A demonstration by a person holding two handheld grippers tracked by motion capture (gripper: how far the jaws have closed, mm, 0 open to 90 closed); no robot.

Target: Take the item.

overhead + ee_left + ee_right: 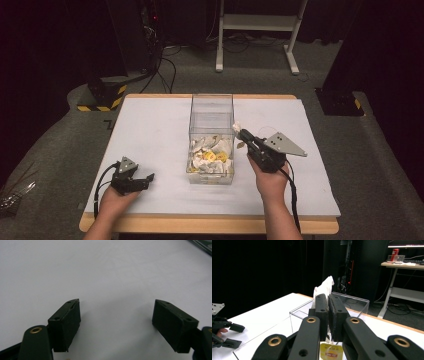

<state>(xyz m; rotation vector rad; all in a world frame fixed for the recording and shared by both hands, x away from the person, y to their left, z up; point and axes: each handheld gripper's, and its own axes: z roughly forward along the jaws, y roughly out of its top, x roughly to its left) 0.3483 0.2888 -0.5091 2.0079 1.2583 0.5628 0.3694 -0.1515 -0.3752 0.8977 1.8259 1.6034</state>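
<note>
From the high view we see a person seated at a white table (150, 130), a clear plastic box (211, 137) standing at its middle with a heap of white and yellow tea-bag packets (211, 157) in its near end; the right gripper (243, 135) is raised just beside the box's right wall with a pale tea bag (236, 126) pinched at its tip, while the left gripper (148, 177) rests low near the table's front-left, well apart from the box. In the left gripper view we find its jaws spread wide over bare table (107, 272), nothing between them; a dark edge shows at the upper right corner, too little for us to name. In the right gripper view the jaws stand closed on the white tea bag (324, 288), which sticks up above them, and a yellow tag (331, 351) dangles below; the box (350, 301) lies just ahead and beneath, and the left gripper (232, 335) shows far off at the left edge. We judge the bag is on its way into the box; the hold takes only a thin fold of paper, so it could slip or tear, and the hanging tag could catch on the rim and leave the bag draped outside.
</note>
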